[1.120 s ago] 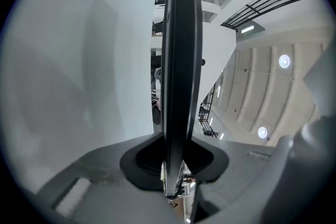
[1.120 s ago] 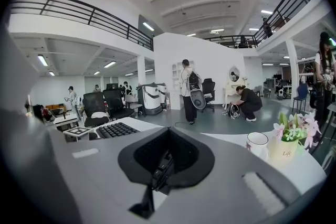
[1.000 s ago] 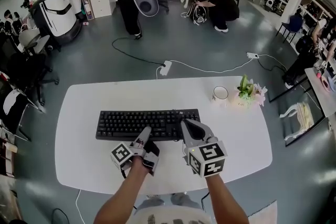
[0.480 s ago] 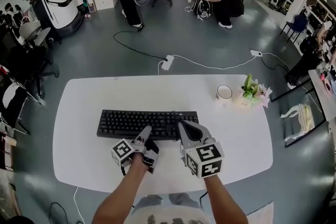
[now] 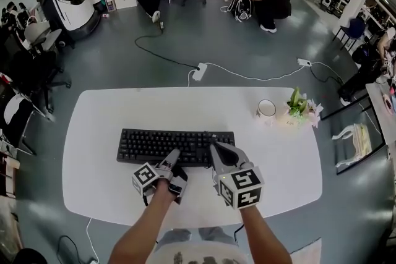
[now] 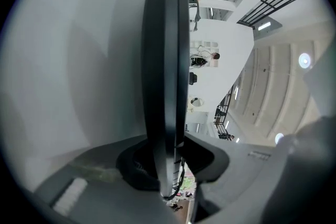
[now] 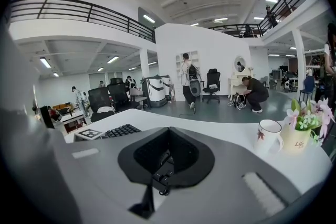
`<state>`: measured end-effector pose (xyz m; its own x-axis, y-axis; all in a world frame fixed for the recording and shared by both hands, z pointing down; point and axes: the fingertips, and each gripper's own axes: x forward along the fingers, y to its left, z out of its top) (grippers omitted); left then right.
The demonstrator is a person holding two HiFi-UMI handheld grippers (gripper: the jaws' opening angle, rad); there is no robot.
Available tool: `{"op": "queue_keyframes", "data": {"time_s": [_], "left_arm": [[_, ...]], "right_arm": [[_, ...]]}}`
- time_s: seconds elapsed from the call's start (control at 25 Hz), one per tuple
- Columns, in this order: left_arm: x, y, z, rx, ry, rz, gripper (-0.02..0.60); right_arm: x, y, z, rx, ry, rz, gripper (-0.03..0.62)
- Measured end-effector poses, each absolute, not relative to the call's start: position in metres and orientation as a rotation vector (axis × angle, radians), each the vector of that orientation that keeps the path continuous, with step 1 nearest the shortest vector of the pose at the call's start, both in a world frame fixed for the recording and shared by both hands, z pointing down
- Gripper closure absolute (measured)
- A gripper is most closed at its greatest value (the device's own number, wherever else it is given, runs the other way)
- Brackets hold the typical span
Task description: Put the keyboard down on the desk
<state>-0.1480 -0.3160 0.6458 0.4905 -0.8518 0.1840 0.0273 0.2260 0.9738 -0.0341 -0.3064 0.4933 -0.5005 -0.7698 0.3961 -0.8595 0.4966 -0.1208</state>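
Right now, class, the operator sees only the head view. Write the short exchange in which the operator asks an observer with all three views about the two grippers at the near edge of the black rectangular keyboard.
Operator: Does the left gripper actually have the black rectangular keyboard?
Observer: Yes. The left gripper view shows it shut on the keyboard's thin edge.
Operator: And the right gripper?
Observer: The right gripper view shows its jaws together with nothing between them.
Operator: Anything on the side of the white ceramic mug?
Observer: A small red mark, seen from the right gripper view.
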Motion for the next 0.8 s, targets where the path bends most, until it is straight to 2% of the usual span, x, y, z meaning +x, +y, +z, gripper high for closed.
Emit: {"op": "queue_keyframes", "data": {"time_s": [0.36,0.48,0.8], "left_arm": [[-0.150,-0.312,0.650,1.153,-0.908,-0.654,0.441],[-0.147,-0.314,0.651,1.140,-0.932,-0.598,0.390],[-0.146,-0.315,0.654,1.035,-0.956,-0.501,0.356]], "right_arm": [[-0.034,-0.304,0.498,1.371,-2.439,0.473,0.594],[-0.033,-0.303,0.500,1.371,-2.436,0.481,0.594],[-0.035,-0.300,0.507,1.361,-2.430,0.511,0.594]]}}
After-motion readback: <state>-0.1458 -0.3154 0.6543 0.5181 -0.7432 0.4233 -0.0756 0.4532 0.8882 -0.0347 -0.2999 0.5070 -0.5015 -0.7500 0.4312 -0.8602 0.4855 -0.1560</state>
